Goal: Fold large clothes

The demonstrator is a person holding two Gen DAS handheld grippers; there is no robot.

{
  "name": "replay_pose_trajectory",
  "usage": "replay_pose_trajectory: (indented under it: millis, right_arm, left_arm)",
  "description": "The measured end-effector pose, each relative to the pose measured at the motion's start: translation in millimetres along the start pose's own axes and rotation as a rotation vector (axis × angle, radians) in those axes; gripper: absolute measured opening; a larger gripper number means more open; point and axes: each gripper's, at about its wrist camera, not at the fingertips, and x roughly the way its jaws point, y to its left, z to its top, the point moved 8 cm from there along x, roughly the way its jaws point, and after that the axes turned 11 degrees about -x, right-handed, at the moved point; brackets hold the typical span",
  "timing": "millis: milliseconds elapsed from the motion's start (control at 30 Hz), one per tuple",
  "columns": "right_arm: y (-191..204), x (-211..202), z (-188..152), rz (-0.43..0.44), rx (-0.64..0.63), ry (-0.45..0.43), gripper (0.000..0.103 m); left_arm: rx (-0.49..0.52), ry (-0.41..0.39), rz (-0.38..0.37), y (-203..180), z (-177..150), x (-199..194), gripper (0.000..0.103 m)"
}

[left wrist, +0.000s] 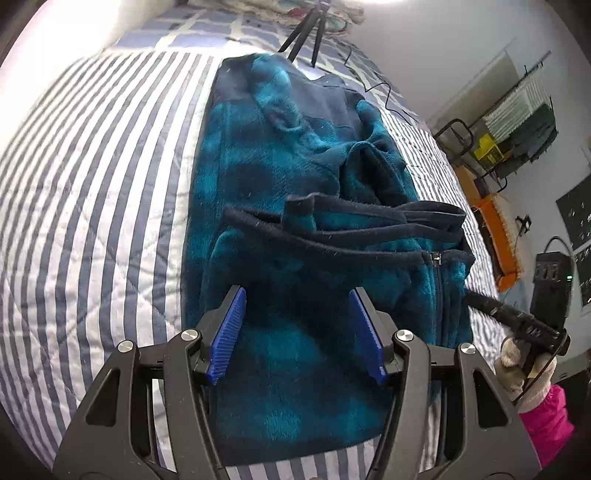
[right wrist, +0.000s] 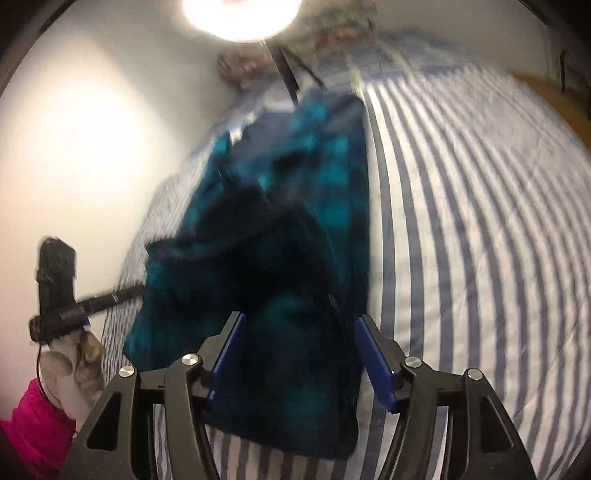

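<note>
A teal and navy plaid fleece jacket (left wrist: 280, 155) lies lengthwise on the striped bed, folded into a long narrow shape, with its dark hem bands and zipper (left wrist: 437, 258) bunched near the middle. My left gripper (left wrist: 297, 295) is open and empty, hovering just above the jacket's near end. In the blurred right wrist view the jacket (right wrist: 295, 236) also lies ahead, and my right gripper (right wrist: 299, 321) is open and empty over its near end. Each view shows the other hand-held gripper at the side, the right one (left wrist: 517, 321) and the left one (right wrist: 55, 291).
The blue and white striped quilt (left wrist: 96, 192) covers the bed on both sides of the jacket. A black tripod (left wrist: 306, 33) and a cable stand at the far end by pillows. Off the bed's right edge are an orange box (left wrist: 498, 229), shelves and a black device.
</note>
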Motion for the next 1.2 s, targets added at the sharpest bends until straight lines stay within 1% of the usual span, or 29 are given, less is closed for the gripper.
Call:
replay_pose_trajectory:
  millis: [33,67,100,133,167,200,233,267,300,333,367,433,467,500,533,567,633,667,733,767,833,933,1000,1067,1100,1133,1167,1200]
  right_arm:
    - [1.2,7.4,-5.8,0.023,0.006,0.029,0.028]
    - [5.2,12.1,-9.9,0.064,0.015,0.045,0.025]
    - [7.4,11.3,-10.9,0.063,0.015,0.040,0.019]
    - [9.8,8.6,-9.7,0.051,0.001,0.028,0.014]
    - [13.5,4.3,-7.5,0.020,-0.037,0.024,0.012]
    - [13.5,2.8,-7.3,-0.014,-0.061,0.026,0.010]
    - [9.6,3.6,-10.2,-0.050,-0.070,0.034,0.009]
    - [2.1,9.8,-16.9,-0.077,-0.051,0.050,0.009]
    - [-0.4,14.2,-23.6,-0.083,-0.035,0.059,0.009]
    - [-1.4,16.9,-26.3,-0.078,-0.027,0.050,0.011]
    - [0.8,14.6,-25.3,-0.079,-0.032,0.051,0.011]
    - [2.2,4.3,-18.4,-0.097,-0.045,0.042,0.030]
    - [1.4,-2.3,-12.7,-0.132,-0.052,0.023,0.033]
    - [0.4,-13.0,-5.6,-0.188,-0.061,-0.011,0.035]
    - [2.1,-25.4,2.5,-0.232,-0.072,-0.059,0.036]
    - [7.6,-37.0,10.4,-0.255,-0.089,-0.114,0.036]
    - [24.1,-50.2,24.6,-0.243,-0.140,-0.186,0.036]
    - [35.7,-52.2,30.4,-0.221,-0.175,-0.213,0.036]
    - [61.2,-48.9,38.9,-0.158,-0.252,-0.237,0.036]
    - [71.4,-41.0,43.2,-0.133,-0.283,-0.230,0.036]
    - [80.2,-19.2,51.6,-0.119,-0.312,-0.196,0.035]
    - [80.2,13.0,55.9,-0.144,-0.328,-0.108,0.034]
    - [66.9,29.0,55.9,-0.179,-0.327,-0.064,0.033]
    - [45.3,42.2,48.7,-0.186,-0.278,-0.010,0.030]
    - [33.4,50.4,43.8,-0.179,-0.244,0.009,0.029]
    - [26.6,56.8,40.4,-0.164,-0.224,0.016,0.029]
    - [25.0,61.4,39.6,-0.162,-0.226,0.006,0.029]
    - [27.6,61.1,38.4,-0.179,-0.246,0.006,0.030]
  left_arm:
    - [0.011,-0.003,0.003,-2.5,0.4,1.5,0.058]
    - [0.016,-0.005,0.007,-4.0,1.0,3.4,0.058]
    - [0.020,-0.008,0.012,-5.2,2.2,6.1,0.058]
    - [0.028,-0.013,0.023,-5.4,3.6,9.3,0.058]
    - [0.048,-0.025,0.048,-5.1,5.9,13.9,0.058]
    - [0.065,-0.036,0.090,-1.7,8.4,20.9,0.057]
    - [0.070,-0.035,0.112,1.7,9.2,27.1,0.056]
    - [0.062,-0.020,0.124,8.1,8.4,38.5,0.056]
    - [0.042,-0.018,0.114,13.2,6.9,46.4,0.056]
    - [0.043,-0.042,0.107,13.7,7.0,46.2,0.056]
    - [0.058,-0.048,0.114,12.2,6.7,45.4,0.056]
    - [0.082,-0.043,0.114,9.9,7.8,39.1,0.056]
    - [0.086,-0.045,0.108,9.8,9.0,33.9,0.056]
    - [0.089,-0.058,0.108,10.1,11.0,26.4,0.056]
    - [0.088,-0.068,0.110,9.4,11.7,20.8,0.056]
    - [0.084,-0.082,0.097,8.0,13.0,11.9,0.056]
    - [0.108,-0.101,0.073,-0.2,11.3,-3.3,0.056]
    - [0.131,-0.113,0.065,-5.3,9.6,-9.3,0.056]
    - [0.174,-0.125,0.041,-17.1,4.2,-17.2,0.056]
    - [0.186,-0.124,0.033,-21.3,2.4,-17.3,0.056]
    - [0.203,-0.111,0.022,-28.4,-0.6,-12.3,0.056]
    - [0.214,-0.100,0.038,-32.4,-0.5,5.0,0.056]
    - [0.209,-0.086,0.062,-29.1,-0.4,19.4,0.056]
    - [0.197,-0.046,0.084,-17.7,-1.8,41.3,0.056]
    - [0.205,-0.051,0.080,-15.0,-2.1,49.4,0.056]
    - [0.221,-0.074,0.074,-15.6,-3.0,49.8,0.056]
    - [0.250,-0.093,0.082,-17.7,-4.7,51.4,0.056]
    - [0.275,-0.101,0.096,-19.9,-6.1,52.2,0.056]
